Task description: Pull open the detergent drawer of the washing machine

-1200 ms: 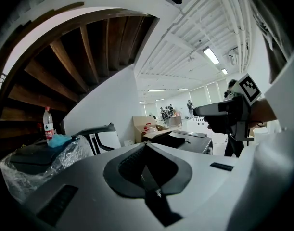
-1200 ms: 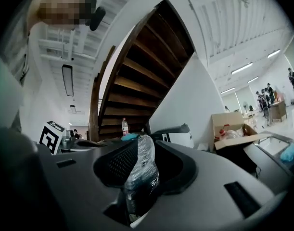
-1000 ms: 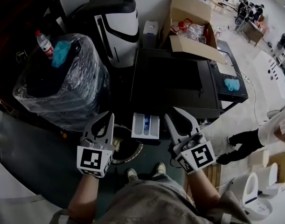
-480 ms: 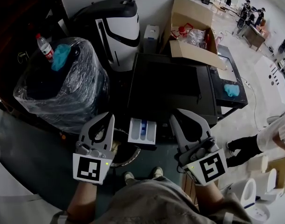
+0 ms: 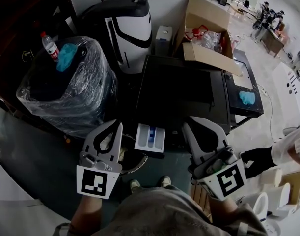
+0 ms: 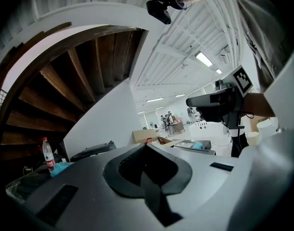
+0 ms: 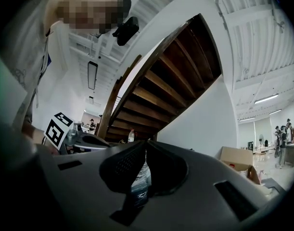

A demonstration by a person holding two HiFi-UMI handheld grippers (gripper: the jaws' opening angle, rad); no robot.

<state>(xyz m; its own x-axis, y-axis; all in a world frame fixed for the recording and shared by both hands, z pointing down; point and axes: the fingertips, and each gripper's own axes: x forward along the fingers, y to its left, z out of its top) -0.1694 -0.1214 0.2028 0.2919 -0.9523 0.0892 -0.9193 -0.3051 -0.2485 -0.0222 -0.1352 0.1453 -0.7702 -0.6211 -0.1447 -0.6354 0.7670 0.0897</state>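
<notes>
Head view, lower left: grey two-jaw left gripper (image 5: pixel 116 128), held close to the body, jaws pressed together on nothing (left gripper view agrees, tips meeting against open room). Lower right: matching right gripper (image 5: pixel 188 127), jaws just closing the last little way and together, nothing between them (right gripper view: only far background through the slit). Between the two and slightly higher in the frame: white plastic detergent drawer (image 5: pixel 150 137), already standing out from the front edge of the dark, flat-topped washing machine (image 5: pixel 179 90), compartments open to view, a blue patch in the middle one. Touched by neither gripper. Judged: pull itself done, both grippers clear of the drawer. Next, likely nothing beyond staying clear; if more travel wanted, would call for parting one pair of jaws, lowering to the drawer's front lip, closing there, and drawing straight out toward the body rather than sideways.
</notes>
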